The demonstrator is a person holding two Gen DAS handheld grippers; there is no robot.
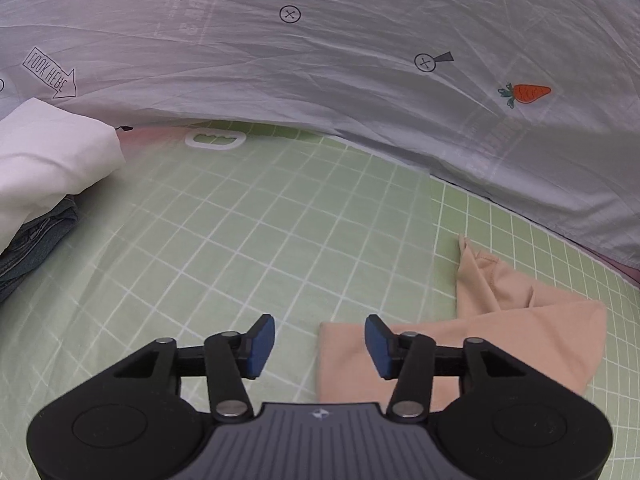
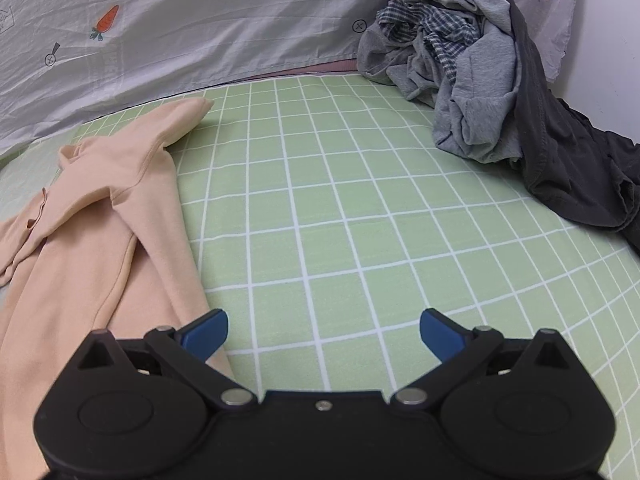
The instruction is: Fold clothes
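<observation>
A peach long-sleeved garment point(image 2: 92, 216) lies spread on the green checked sheet point(image 2: 340, 220), one sleeve reaching toward the back. In the left wrist view the same peach garment point(image 1: 520, 320) lies at the lower right, partly folded over. My left gripper point(image 1: 320, 346) hovers at its left edge, open, with nothing between its blue pads. My right gripper point(image 2: 324, 334) stands open wide over bare sheet, just right of the garment's hem; its left pad point(image 2: 206, 332) overlaps the cloth in the picture.
A pile of crumpled grey, checked and dark clothes point(image 2: 480, 80) sits at the back right. Folded white and dark denim items point(image 1: 44, 200) are stacked at the left. A pale printed quilt point(image 1: 320, 60) bunches along the back, above a white clip point(image 1: 215, 140).
</observation>
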